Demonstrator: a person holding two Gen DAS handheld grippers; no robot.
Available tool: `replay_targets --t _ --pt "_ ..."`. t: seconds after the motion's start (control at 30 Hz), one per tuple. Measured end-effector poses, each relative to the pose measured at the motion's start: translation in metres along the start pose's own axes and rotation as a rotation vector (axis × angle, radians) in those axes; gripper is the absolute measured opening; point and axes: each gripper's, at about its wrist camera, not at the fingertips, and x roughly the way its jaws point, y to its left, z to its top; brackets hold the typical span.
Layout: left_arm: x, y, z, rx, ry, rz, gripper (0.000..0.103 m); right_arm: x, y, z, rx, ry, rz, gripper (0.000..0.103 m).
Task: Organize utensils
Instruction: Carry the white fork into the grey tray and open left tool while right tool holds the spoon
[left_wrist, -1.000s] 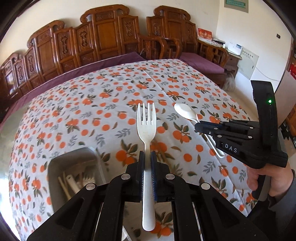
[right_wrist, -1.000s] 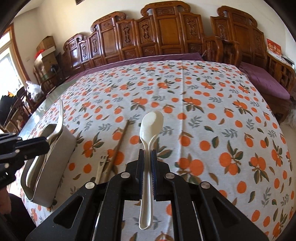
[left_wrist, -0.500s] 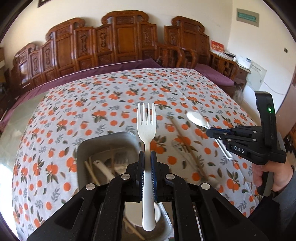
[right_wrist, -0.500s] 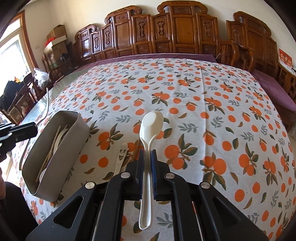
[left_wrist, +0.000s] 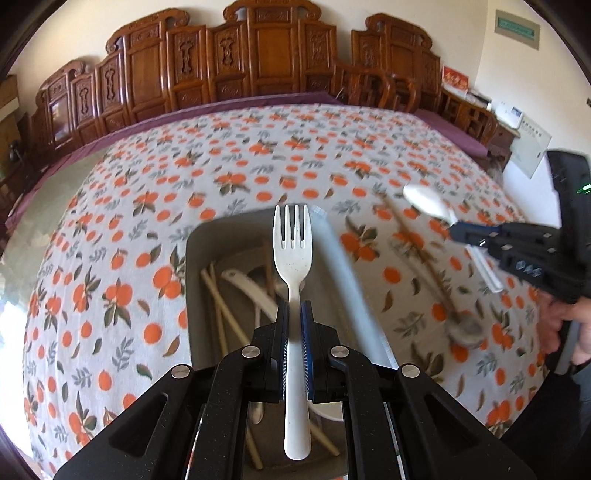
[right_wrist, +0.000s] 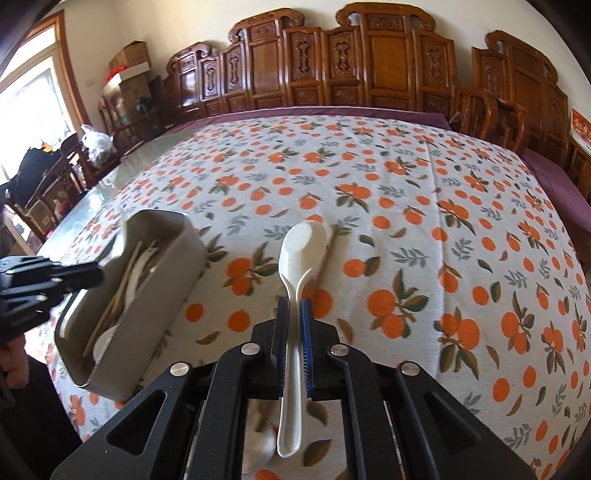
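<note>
The left gripper points steeply down over the grey utensil box, its fingers clenched on the handle of a white fork whose tines stand upward and away from the camera, above the box's opening. Inside the box lie pale chopsticks and white utensils whose kinds are hard to make out. The right gripper also tilts downward, over the orange-patterned tabletop, with its fingers clamped on the handle of a white spoon, bowl forward. In the left wrist view this gripper shows at the right edge, blurred, held by a hand wrapped round its grip. In the right wrist view the box sits to the left of the spoon, with the left gripper's fingertips over its near left rim. A brown wooden spoon lies on the cloth between the box and the right gripper, partly hidden under the white spoon in the right wrist view. Carved wooden chairs line the far side.
</note>
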Motion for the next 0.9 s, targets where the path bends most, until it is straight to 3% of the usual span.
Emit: replay_targets --t 0.3,0.7,0.9 --pt "0.023 0.005 -0.009 0.001 0.078 0.031 0.006 -0.011 0.027 0.001 -0.044 -0.023 0.05 0.009" --pt "0.026 0.012 -0.007 -0.029 0.088 0.025 0.007 -0.021 0.041 0.001 -0.054 -0.039 0.078 0.009" --pt "0.013 0.019 -0.001 -0.051 0.047 0.015 0.024 -0.026 0.054 0.001 -0.058 -0.048 0.104 0.009"
